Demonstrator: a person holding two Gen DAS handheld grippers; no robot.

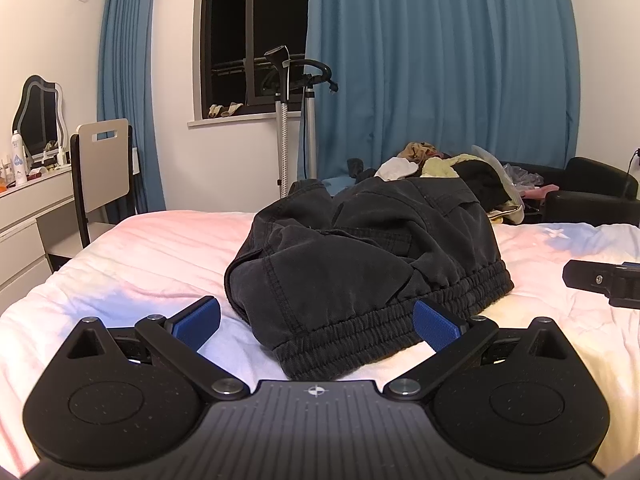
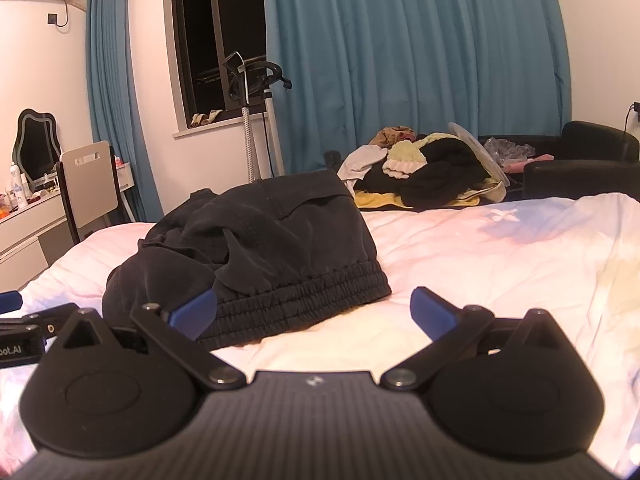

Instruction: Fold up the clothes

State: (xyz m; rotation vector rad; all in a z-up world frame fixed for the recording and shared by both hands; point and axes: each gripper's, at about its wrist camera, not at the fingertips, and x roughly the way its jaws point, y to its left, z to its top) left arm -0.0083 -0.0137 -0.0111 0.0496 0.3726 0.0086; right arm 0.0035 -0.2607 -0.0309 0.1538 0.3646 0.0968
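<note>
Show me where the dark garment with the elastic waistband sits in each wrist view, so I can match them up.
Left wrist: dark garment lies centre frame on the bed, waistband nearest, between the open left gripper fingers.
Right wrist: dark garment lies left of centre; the right gripper is open, mostly over bare bedding.
Shared landmark: the clothes pile behind it, before the blue curtain.

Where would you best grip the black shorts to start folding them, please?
Probably the elastic waistband of the shorts, approached low from the near side: it is the thick, gathered edge facing both open grippers, left and right.
</note>
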